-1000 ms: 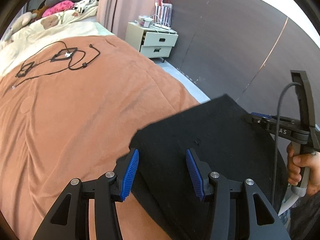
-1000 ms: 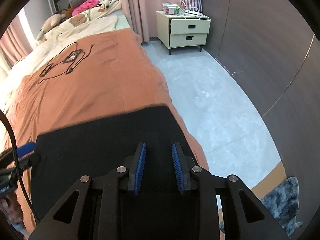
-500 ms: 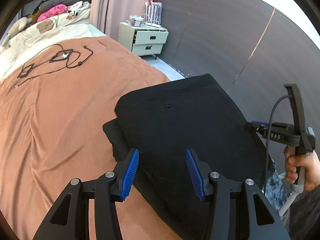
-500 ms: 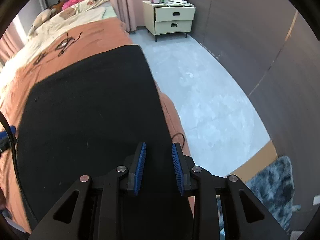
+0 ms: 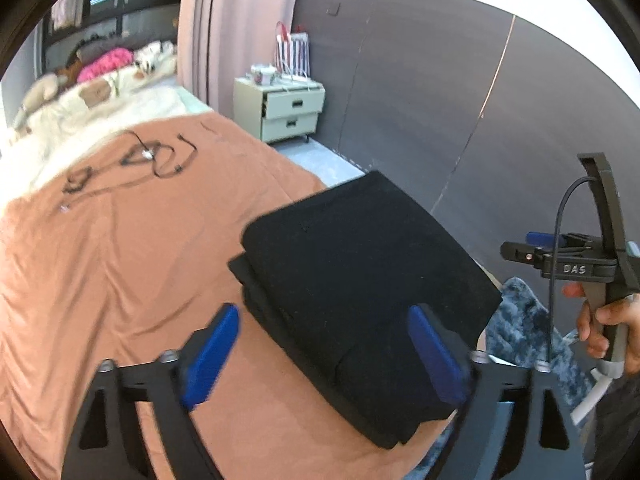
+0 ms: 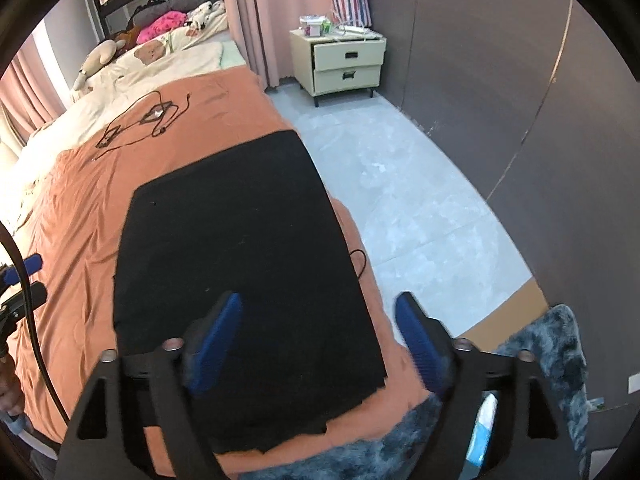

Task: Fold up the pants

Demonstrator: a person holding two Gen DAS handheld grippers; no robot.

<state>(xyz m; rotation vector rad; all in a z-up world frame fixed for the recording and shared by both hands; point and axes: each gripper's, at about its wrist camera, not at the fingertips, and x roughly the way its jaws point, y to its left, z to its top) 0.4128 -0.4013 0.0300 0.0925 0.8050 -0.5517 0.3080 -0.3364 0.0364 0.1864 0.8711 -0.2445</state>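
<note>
The black pants [image 5: 360, 280] [image 6: 240, 248] lie folded in a flat stack on the orange blanket [image 5: 120, 280] [image 6: 80, 200], at the bed's near right corner. My left gripper [image 5: 324, 320] hovers above the stack's near left edge, its jaws opening wide, pads clear of the cloth. My right gripper [image 6: 318, 316] hangs over the stack's near right edge, jaws likewise opening, nothing pressed between them. In the left wrist view the right gripper's body [image 5: 576, 264] shows at the right, held by a hand [image 5: 608, 320].
Black cables [image 5: 136, 160] [image 6: 136, 120] lie farther up the blanket. Cream bedding with soft toys [image 6: 152, 52] is at the bed's head. A nightstand [image 6: 340, 68] stands by the curtain. Grey floor [image 6: 420, 200] and a dark wall run along the right. A blue-grey shaggy rug [image 6: 552, 352] lies near.
Both grippers have let go of the pants and spread their jaws wide. Both have pulled back and risen, leaving the upper half folded over onto the stack.
</note>
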